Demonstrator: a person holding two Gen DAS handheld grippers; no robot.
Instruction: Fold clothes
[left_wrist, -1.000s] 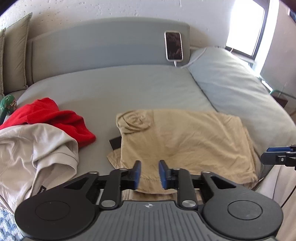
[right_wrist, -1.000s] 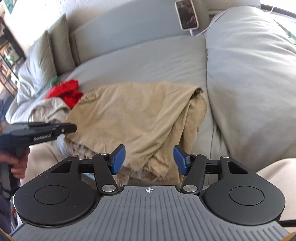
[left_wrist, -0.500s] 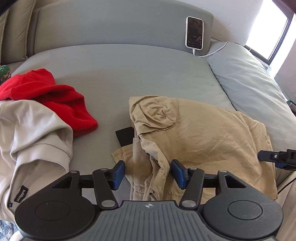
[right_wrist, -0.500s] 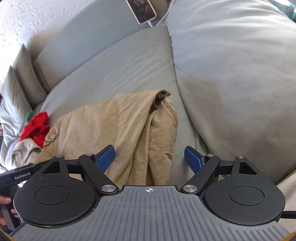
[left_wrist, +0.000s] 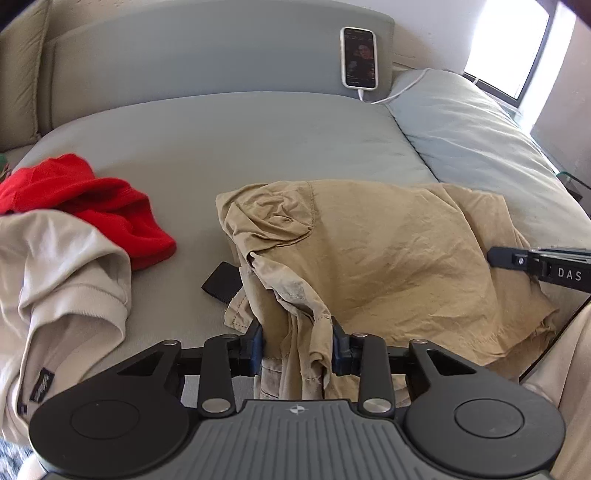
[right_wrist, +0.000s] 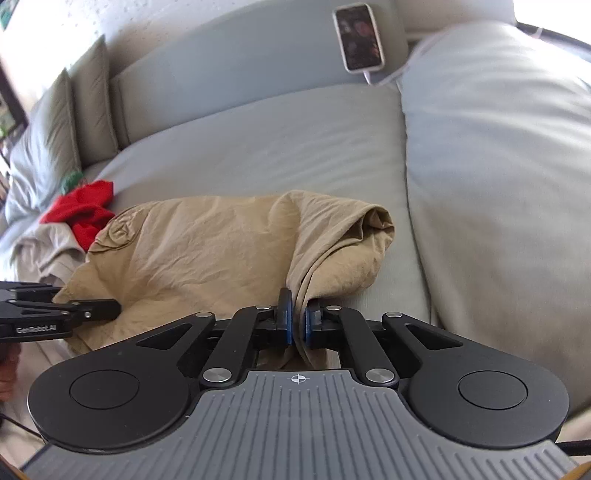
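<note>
tan shirt (left_wrist: 388, 258): crumpled cotton (creased) | left gripper (left_wrist: 297, 349): closing on bunched hem | right gripper (right_wrist: 297, 325): clamped on fold

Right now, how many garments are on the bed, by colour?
Tan: 1, the tan garment, in both grippers
Red: 1, the red garment
Beige: 1, the beige garment
Total: 3

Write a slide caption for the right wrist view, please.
Right claw shut on the tan garment's bunched edge, on a grey bed.
</note>
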